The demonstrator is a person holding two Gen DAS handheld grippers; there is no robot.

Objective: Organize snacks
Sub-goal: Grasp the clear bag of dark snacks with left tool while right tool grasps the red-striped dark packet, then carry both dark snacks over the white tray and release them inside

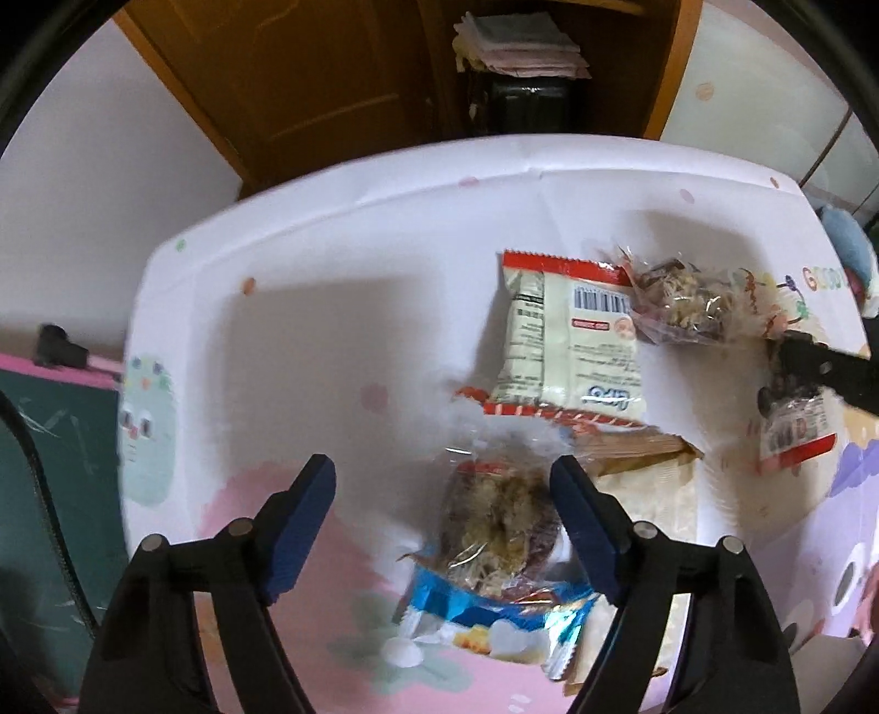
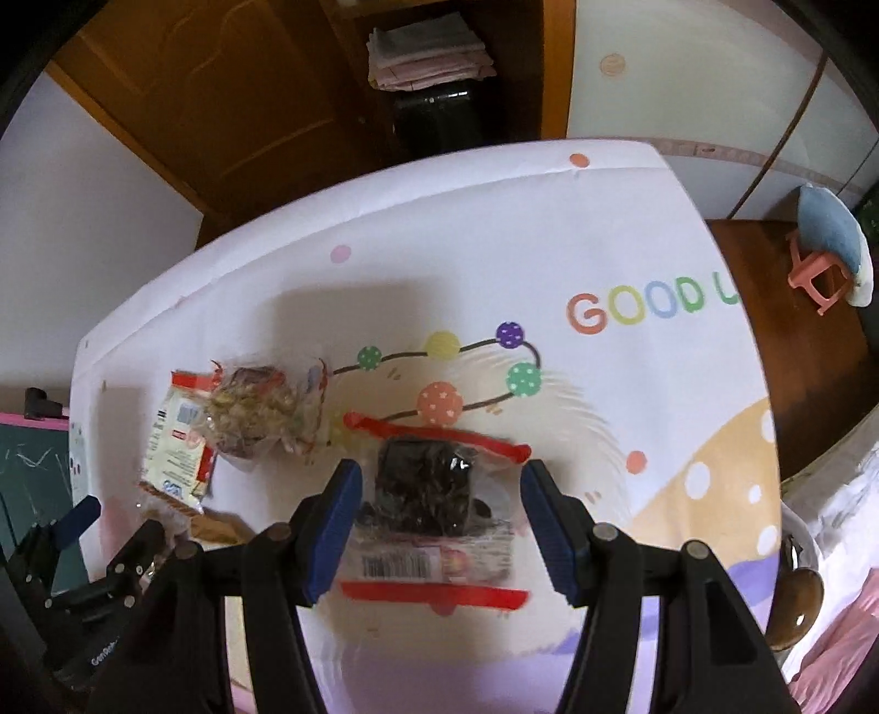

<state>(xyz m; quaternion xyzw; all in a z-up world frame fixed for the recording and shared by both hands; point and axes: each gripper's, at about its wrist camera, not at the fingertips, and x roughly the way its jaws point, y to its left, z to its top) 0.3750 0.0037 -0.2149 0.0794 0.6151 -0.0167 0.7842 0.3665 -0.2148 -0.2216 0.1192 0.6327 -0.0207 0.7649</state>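
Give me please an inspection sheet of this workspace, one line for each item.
Surface: white table cover with coloured dots and "GOOD" lettering.
Job's things: cream snack packet; two clear snack bags, the second lying on a blue wrapper; dark snack pack with red edges.
Clutter: nothing seen.
Grippers: left tool open around the nearer clear bag; right tool open around the dark pack.
Cables: nothing seen.
Surroundings: wooden cabinet, folded cloths, pink stool.
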